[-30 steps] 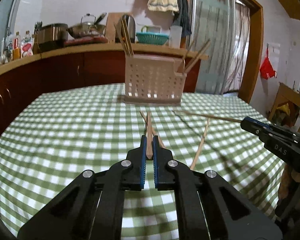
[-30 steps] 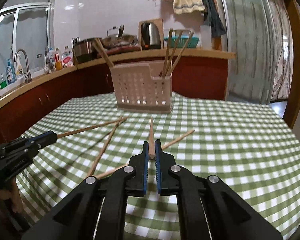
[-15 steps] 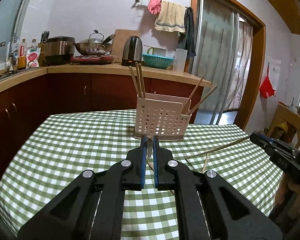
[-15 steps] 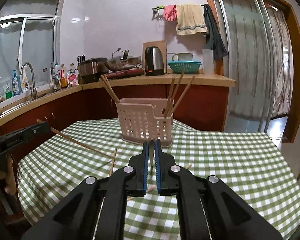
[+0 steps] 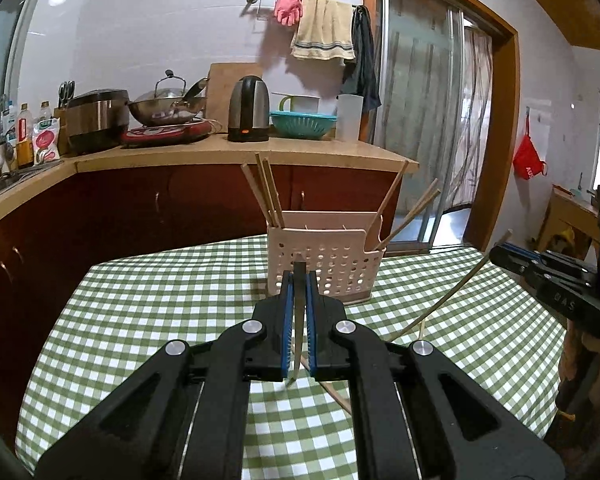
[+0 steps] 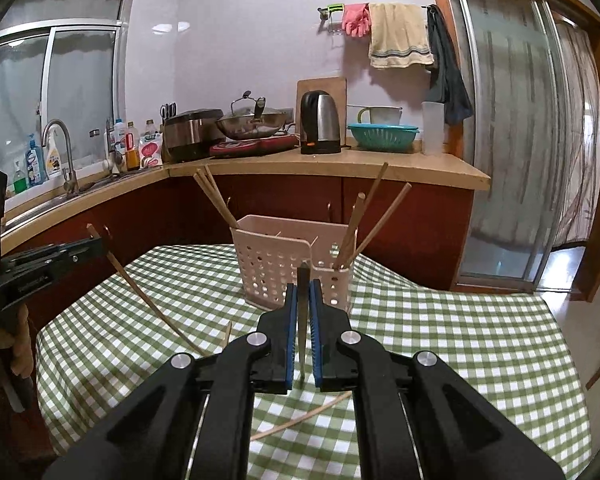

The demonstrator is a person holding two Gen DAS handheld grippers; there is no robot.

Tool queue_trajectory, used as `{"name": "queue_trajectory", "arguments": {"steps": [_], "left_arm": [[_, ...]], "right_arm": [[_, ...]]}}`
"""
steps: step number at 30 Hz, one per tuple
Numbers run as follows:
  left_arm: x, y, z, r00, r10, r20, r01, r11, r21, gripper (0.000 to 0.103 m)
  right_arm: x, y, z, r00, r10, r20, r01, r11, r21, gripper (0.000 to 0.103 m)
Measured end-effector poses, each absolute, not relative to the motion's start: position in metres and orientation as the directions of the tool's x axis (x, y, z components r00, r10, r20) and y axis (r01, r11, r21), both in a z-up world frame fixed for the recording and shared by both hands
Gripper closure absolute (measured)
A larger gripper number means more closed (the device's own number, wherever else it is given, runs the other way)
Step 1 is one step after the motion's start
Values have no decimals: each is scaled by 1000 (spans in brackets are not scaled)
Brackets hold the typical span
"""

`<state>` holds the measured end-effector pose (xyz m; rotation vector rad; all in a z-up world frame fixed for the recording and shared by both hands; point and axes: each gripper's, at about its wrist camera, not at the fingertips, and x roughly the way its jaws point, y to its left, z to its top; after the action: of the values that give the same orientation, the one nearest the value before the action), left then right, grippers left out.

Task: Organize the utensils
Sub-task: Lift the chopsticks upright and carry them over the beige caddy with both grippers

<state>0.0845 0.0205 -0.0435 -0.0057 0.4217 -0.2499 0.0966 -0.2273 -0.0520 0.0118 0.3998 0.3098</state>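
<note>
Each gripper, left [image 5: 299, 280] and right [image 6: 304, 286], has its jaws clenched on one chopstick [image 5: 299, 312], with the pink utensil basket [image 5: 326, 264] at 12 o'clock on the bench [image 5: 160, 320].

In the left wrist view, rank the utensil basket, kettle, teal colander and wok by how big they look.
1. Utensil basket, the nearest, so it looks largest.
2. Wok and teal colander: similar width, too close to rank.
3. Kettle: narrowest but taller than both.
</note>
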Motion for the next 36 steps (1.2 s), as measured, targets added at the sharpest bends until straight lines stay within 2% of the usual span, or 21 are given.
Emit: {"name": "queue_trajectory", "arguments": {"steps": [14,19,28,32,36], "left_arm": [[118,22,-28,877,-292,-381,276,956,-98,97],[122,18,2,894,-315,-320,305,949,-85,96],[143,3,56,936,-316,-157,313,949,-43,96],[161,-4,70,952,-294,-91,293,956,-26,96],[180,-10,67,961,-268,-64,267,963,-22,96]], "right_arm": [[126,-223,-42,889,313,-334,-301,949,91,96],[130,-226,-18,902,327,-284,-312,945,98,96],[150,-232,41,938,327,-116,-318,944,85,96],[168,-233,52,947,315,-63,-310,948,71,96],[193,-233,48,952,302,-41,-299,952,74,96]]}}
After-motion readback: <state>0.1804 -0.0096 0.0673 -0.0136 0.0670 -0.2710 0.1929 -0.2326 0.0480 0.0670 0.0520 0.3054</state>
